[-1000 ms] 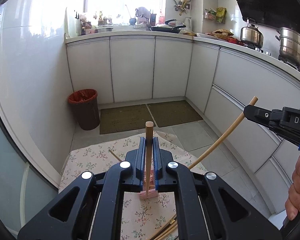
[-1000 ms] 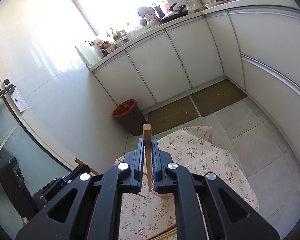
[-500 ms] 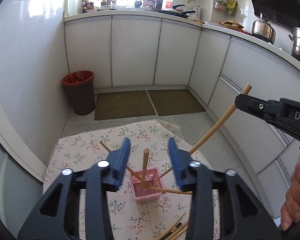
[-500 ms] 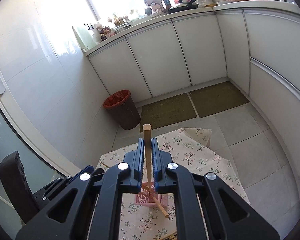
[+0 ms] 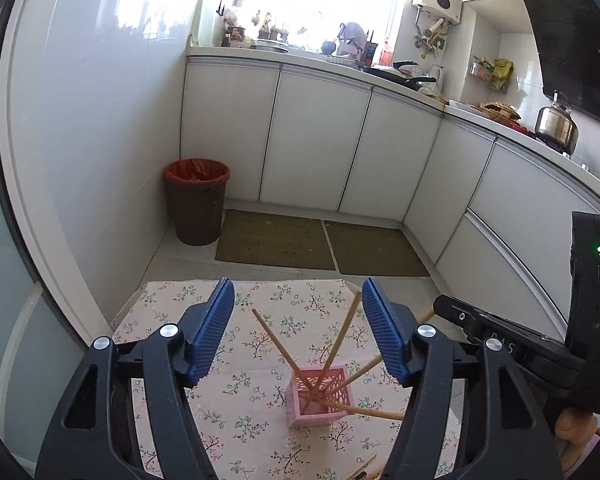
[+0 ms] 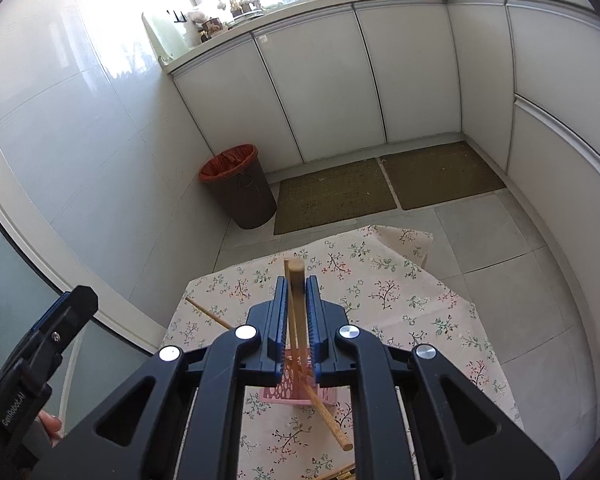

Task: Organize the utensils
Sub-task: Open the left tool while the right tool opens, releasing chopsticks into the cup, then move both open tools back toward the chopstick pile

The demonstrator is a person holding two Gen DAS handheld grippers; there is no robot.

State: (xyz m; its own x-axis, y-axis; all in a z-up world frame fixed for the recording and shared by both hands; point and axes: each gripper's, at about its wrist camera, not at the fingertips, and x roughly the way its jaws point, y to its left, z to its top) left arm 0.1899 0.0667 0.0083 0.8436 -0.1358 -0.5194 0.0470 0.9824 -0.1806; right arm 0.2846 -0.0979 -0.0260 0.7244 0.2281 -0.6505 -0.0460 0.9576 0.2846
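A pink lattice holder (image 5: 320, 396) stands on the floral tablecloth (image 5: 236, 384) with several wooden chopsticks (image 5: 274, 342) leaning out of it. My left gripper (image 5: 297, 292) hovers above and behind it, its jaws opening, with nothing between them. In the right wrist view my right gripper (image 6: 297, 282) is straight over the holder (image 6: 286, 394). A blurred chopstick (image 6: 294, 274) stands upright between its blue pads. Those jaws are opening and a thin gap shows beside the stick. The right gripper's body (image 5: 500, 344) reaches in from the right in the left wrist view.
Loose chopsticks (image 5: 364, 466) lie at the cloth's near edge. Another chopstick (image 6: 210, 312) pokes out to the left. A brown bin (image 5: 198, 204) with a red liner and two floor mats (image 5: 276, 246) lie beyond the table, below white cabinets (image 5: 316, 144).
My left gripper has let go of its chopstick, which now leans in the holder, and its jaws have spread wide. My right gripper has come down over the holder with its chopstick.
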